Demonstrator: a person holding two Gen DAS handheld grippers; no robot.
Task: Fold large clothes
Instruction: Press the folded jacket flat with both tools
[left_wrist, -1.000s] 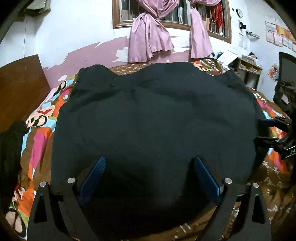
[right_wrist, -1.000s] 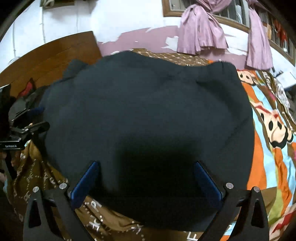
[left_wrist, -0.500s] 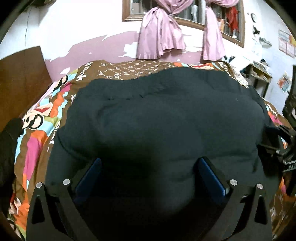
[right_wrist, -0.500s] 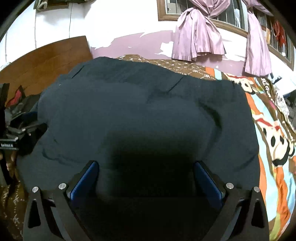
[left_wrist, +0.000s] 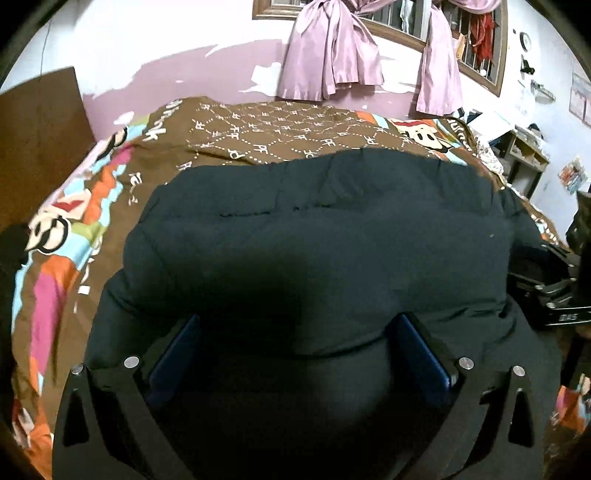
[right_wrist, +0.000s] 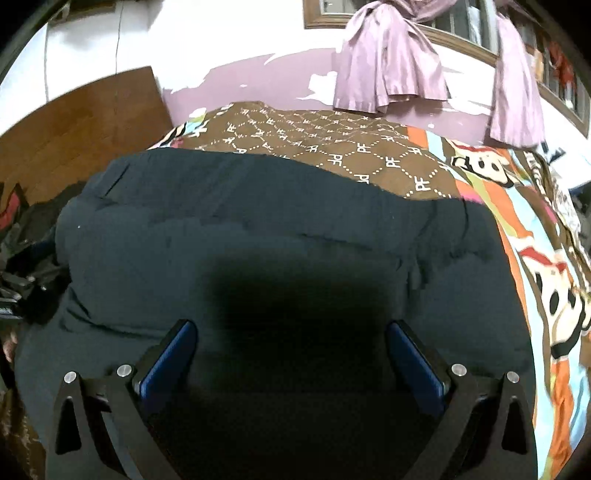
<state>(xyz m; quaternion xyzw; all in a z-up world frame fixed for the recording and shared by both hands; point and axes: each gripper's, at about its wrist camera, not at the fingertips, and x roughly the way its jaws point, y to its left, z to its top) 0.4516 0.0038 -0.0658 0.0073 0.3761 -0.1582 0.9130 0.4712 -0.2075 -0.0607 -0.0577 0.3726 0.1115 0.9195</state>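
Both claws, left (left_wrist: 295, 354) and right (right_wrist: 291, 354), spread wide over dark garment (left_wrist: 317, 251) on bed (left_wrist: 280, 136); its far edge has drawn back from the bed's far edge, so first fold likely laid.

The garment (left_wrist: 325, 251) lies on the bedspread (left_wrist: 280, 133), curtains (left_wrist: 332, 48) behind.

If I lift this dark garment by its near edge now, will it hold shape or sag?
The dark garment will probably sag: it lies in soft rolls and creases on the patterned bedspread. It looks thick, so likely heavyish. With both tongs open over it, expect the middle to droop between lifted points.
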